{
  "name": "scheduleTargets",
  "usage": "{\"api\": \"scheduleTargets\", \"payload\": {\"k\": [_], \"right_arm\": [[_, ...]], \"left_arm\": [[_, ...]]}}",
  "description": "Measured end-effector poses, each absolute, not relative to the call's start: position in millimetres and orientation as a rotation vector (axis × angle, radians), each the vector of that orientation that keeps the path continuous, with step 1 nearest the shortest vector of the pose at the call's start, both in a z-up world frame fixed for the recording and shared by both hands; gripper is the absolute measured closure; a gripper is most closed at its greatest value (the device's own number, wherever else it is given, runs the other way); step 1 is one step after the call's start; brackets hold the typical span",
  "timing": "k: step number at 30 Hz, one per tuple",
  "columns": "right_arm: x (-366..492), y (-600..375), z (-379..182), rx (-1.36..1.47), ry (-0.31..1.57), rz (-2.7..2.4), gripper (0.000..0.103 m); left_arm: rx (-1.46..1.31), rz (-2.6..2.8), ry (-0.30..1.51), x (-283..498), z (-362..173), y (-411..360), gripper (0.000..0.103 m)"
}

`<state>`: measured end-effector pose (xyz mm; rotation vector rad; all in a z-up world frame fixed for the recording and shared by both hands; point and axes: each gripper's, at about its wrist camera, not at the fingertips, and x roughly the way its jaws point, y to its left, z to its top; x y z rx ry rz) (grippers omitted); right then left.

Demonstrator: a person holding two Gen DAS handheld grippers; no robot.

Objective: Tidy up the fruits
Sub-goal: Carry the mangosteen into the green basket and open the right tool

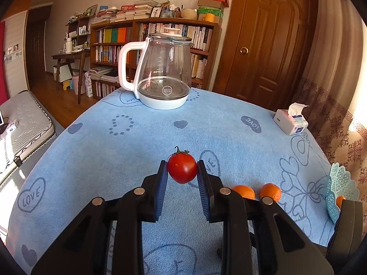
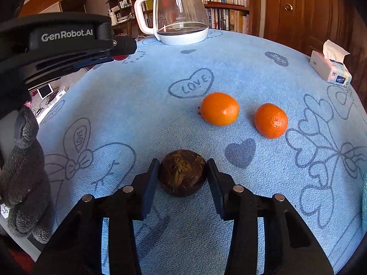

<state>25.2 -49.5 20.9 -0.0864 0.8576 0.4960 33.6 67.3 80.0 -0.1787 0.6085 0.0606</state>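
My left gripper (image 1: 182,168) is shut on a red tomato (image 1: 182,168) with a green stem, held above the blue cloth. My right gripper (image 2: 183,171) is shut on a dark brown round fruit (image 2: 182,173). Two orange tangerines (image 2: 219,108) (image 2: 271,120) lie on the cloth just beyond the right gripper; they show in the left wrist view (image 1: 244,191) (image 1: 270,192) to the right of the left gripper. A light blue lacy fruit basket (image 1: 339,188) stands at the right edge with an orange fruit (image 1: 340,201) in it.
A glass kettle with a white handle (image 1: 164,73) stands at the far side of the table. A tissue box (image 1: 290,122) sits at the far right. The left gripper's body (image 2: 66,39) shows in the right wrist view, upper left. Bookshelves and a door stand behind.
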Motion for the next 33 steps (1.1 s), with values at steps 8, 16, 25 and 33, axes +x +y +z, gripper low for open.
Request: {"api": "scheduleTargets", "payload": {"k": [8, 16, 25, 33], "right_arm": [[22.3, -55.2, 22.8, -0.058, 0.846, 0.492, 0.060], [13.5, -67.9, 31.1, -0.027, 0.806, 0.470, 0.060], [11.3, -101.3, 43.6, 0.054, 0.762, 0.405, 0.060], [14.0, -143.7, 53.4, 0.149, 0.722, 0.311, 0.060]], "left_arm": [[-0.177, 0.059, 0.612, 33.9, 79.3, 66.2, 0.077], [-0.171, 0.052, 0.613, 34.3, 77.3, 64.0, 0.077], [-0.154, 0.037, 0.616, 34.1, 75.8, 58.7, 0.077], [-0.134, 0.021, 0.620, 34.0, 73.8, 52.6, 0.077]]}}
